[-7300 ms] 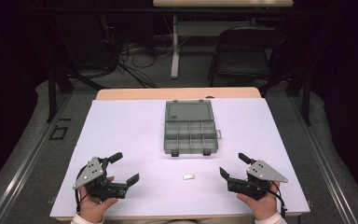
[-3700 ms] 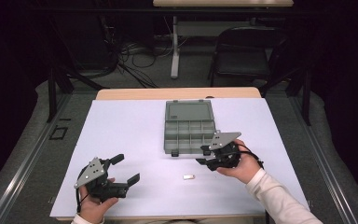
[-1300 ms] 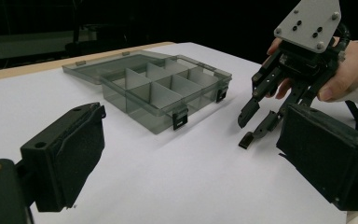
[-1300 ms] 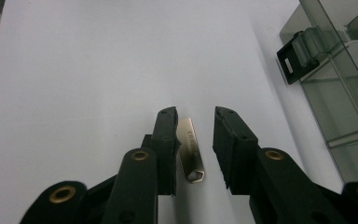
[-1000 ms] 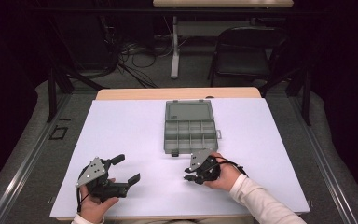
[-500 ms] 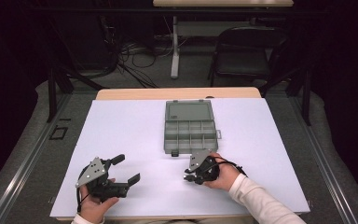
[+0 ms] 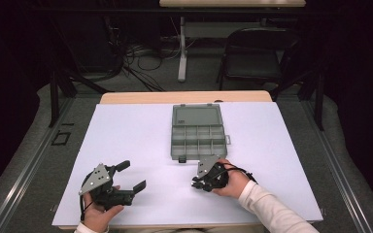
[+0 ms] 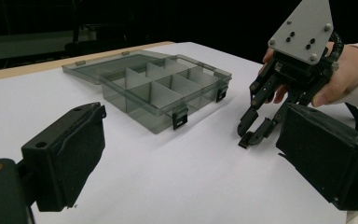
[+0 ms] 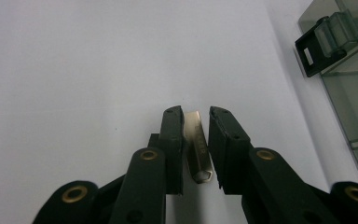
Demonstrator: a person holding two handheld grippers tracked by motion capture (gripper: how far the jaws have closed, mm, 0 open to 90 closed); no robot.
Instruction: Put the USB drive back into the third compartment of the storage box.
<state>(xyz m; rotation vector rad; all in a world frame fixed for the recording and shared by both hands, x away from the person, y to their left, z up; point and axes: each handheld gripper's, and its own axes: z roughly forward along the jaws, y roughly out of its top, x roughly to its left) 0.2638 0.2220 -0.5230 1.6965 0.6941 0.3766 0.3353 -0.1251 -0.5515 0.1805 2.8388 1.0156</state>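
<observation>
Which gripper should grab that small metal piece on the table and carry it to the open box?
The right gripper. Its jaws already stand on either side of the metal piece, close to the compartment box. The left gripper sits open, far off to the left.
</observation>
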